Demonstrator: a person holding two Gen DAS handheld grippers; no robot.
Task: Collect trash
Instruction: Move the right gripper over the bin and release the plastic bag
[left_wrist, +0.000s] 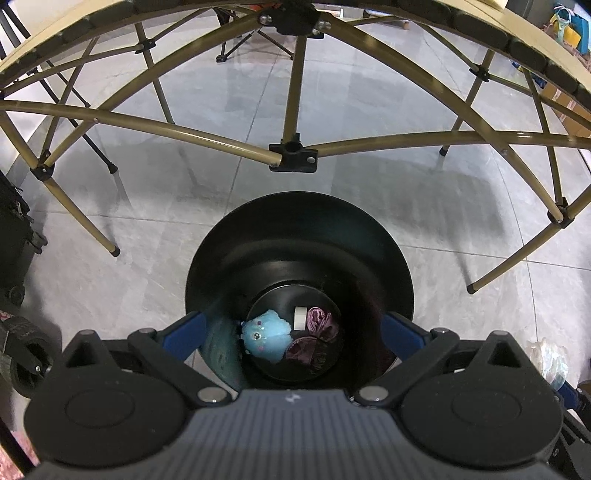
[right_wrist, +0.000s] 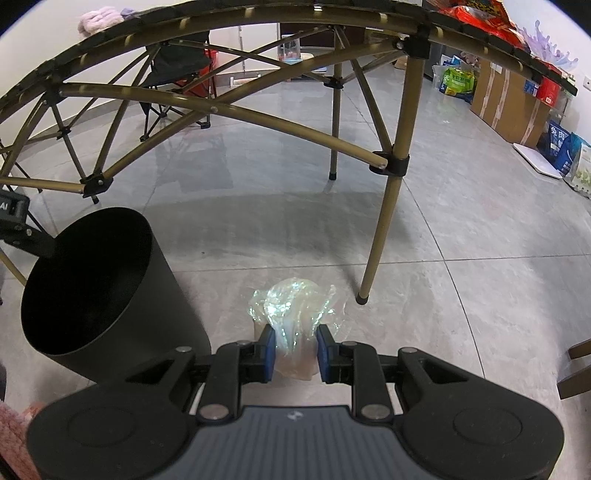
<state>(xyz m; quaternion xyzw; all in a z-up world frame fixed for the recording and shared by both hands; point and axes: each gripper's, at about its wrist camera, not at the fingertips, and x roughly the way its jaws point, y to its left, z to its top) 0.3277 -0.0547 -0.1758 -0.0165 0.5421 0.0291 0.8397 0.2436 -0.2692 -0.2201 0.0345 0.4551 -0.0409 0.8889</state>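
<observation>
the left gripper (left_wrist: 291, 332) hangs over the mouth of the tall round black metal bin (left_wrist: 207, 258), its blue-padded jaws spread as wide as they go with nothing between them. down at the bottom of the bin lie a fluffy light-blue plush toy with round eyes (left_wrist: 266, 334), a small white roll of tape (left_wrist: 300, 318) just beside it at two o'clock, and a crumpled dark purple cloth (left_wrist: 317, 332) at three o'clock from the toy. in the right wrist view the same bin stands at nine o'clock from the right gripper (right_wrist: 295, 349), whose blue pads are pinched on a crumpled clear plastic bag with a pale lump inside (right_wrist: 291, 306); whether the bag rests on the grey tiled floor (right_wrist: 461, 295) cannot be told. the bag sits near the foot of a gold-coloured metal leg of the folding table (right_wrist: 388, 206), at nine o'clock from that foot. writing is scarce: a black device at the left edge (right_wrist: 11, 210) shows the letters "ai", and along the far wall at two o'clock a green printed bag (right_wrist: 458, 79), brown taped cardboard boxes (right_wrist: 506, 99) and blue printed bags (right_wrist: 559, 146) carry lettering too small to read.
</observation>
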